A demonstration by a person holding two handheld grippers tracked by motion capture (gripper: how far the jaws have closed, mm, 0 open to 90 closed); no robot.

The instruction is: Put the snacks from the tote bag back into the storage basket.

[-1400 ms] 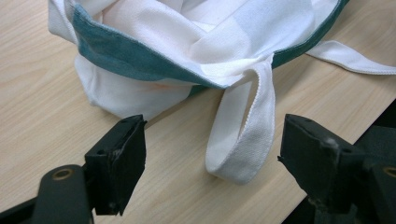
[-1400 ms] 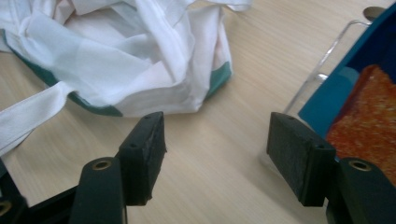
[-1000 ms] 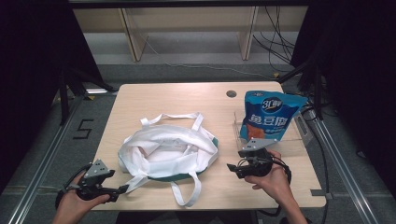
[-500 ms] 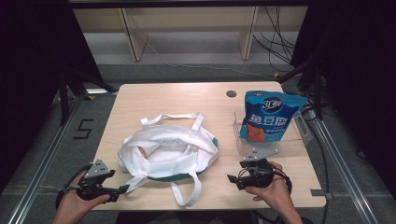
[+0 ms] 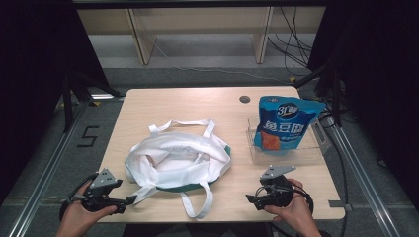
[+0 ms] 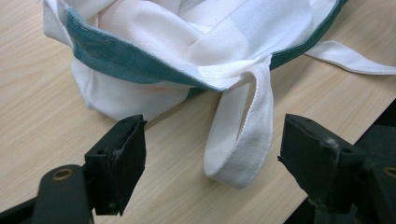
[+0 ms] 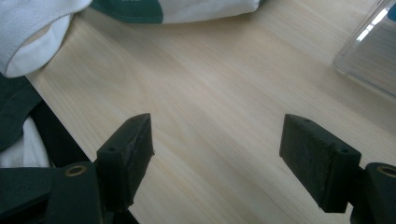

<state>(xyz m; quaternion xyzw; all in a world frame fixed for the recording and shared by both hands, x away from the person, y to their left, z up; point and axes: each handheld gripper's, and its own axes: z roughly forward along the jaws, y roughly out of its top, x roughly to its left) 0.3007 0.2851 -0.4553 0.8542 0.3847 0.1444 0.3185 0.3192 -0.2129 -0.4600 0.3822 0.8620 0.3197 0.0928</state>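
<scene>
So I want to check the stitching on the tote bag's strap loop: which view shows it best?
The left gripper view: the strap loop lies close up between the open claw tips, its stitched edge sharp. The high view shows it small, without detail. The right gripper view catches a white fold at its corner.

White tote bag, green-trimmed, slumped open mid-table; strap looped at front edge.

tote bag: 1 | snack pouch: 1 | clear tray: 1 | hand-held gripper: 2 (left, right)
</scene>
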